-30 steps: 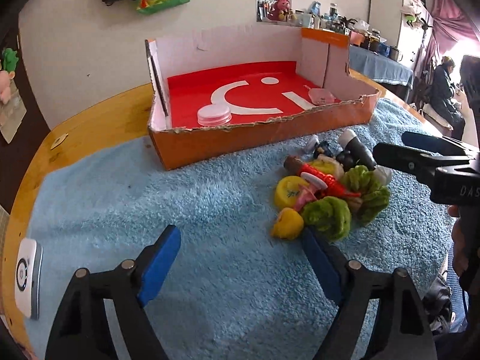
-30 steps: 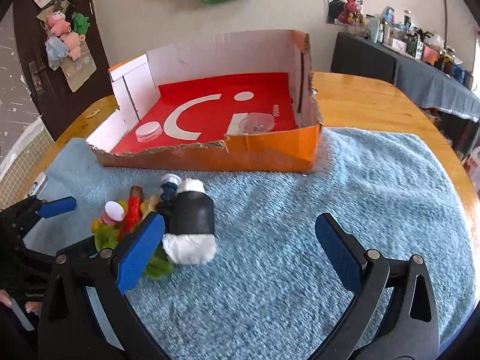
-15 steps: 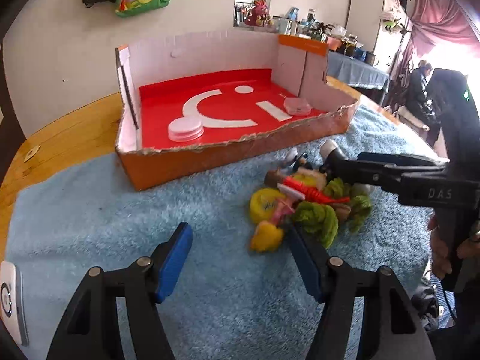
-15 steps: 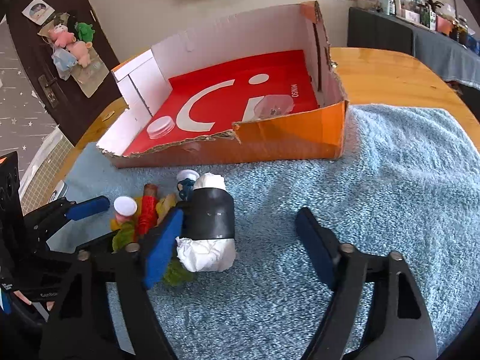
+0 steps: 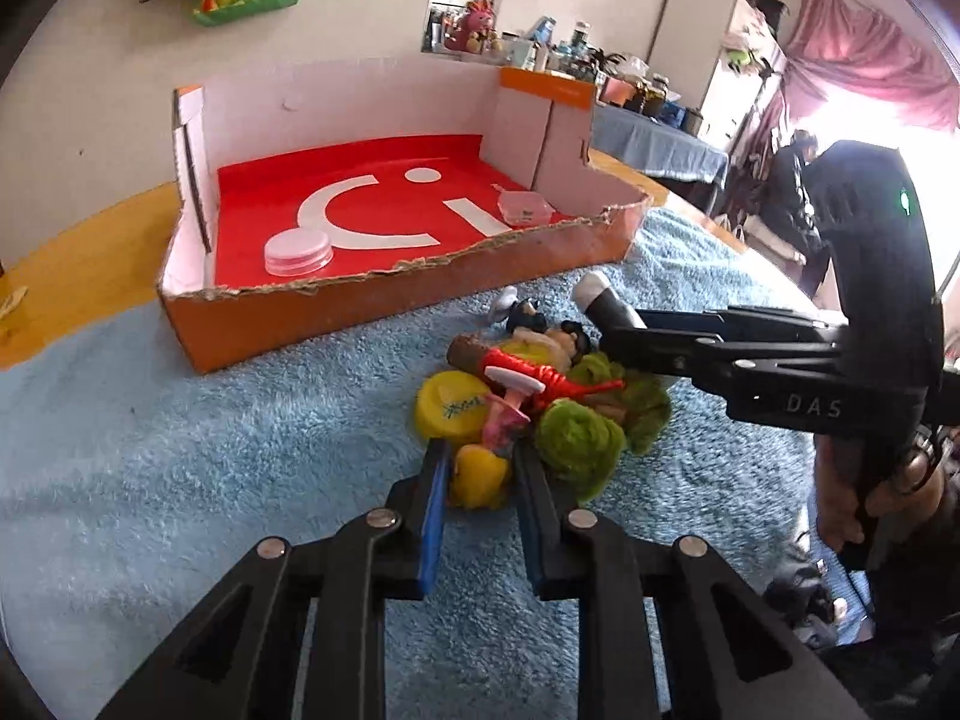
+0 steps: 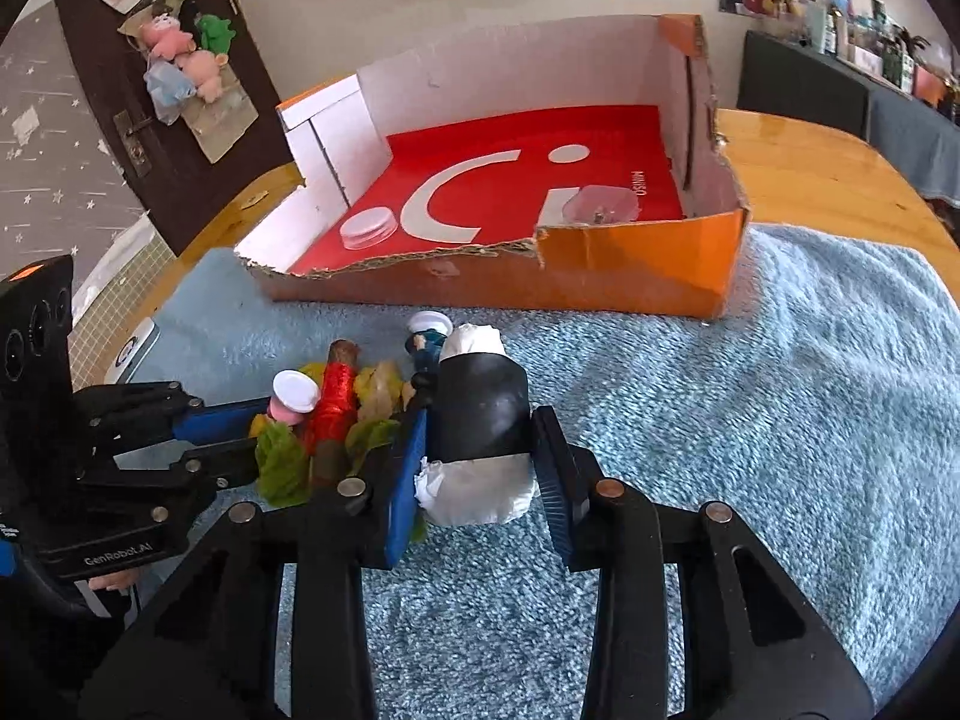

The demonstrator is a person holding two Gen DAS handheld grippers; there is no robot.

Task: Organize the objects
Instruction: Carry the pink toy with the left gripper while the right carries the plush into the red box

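The pile of small toys [image 5: 540,396] lay on the blue towel [image 5: 180,450], just in front of the orange cardboard box [image 5: 384,300]. At the pile's near edge, the left gripper [image 5: 477,480] was clenched on a small yellow toy [image 5: 477,477]. On the pile's far side from it, the right gripper [image 6: 480,468] was closing around a black-and-white roll [image 6: 480,438], its pads against the roll's sides. Inside the box, on its red floor, sat 2 things: a white lid [image 5: 298,250] and a pink dish [image 5: 523,209]. The towel covered a wooden table [image 6: 828,168].
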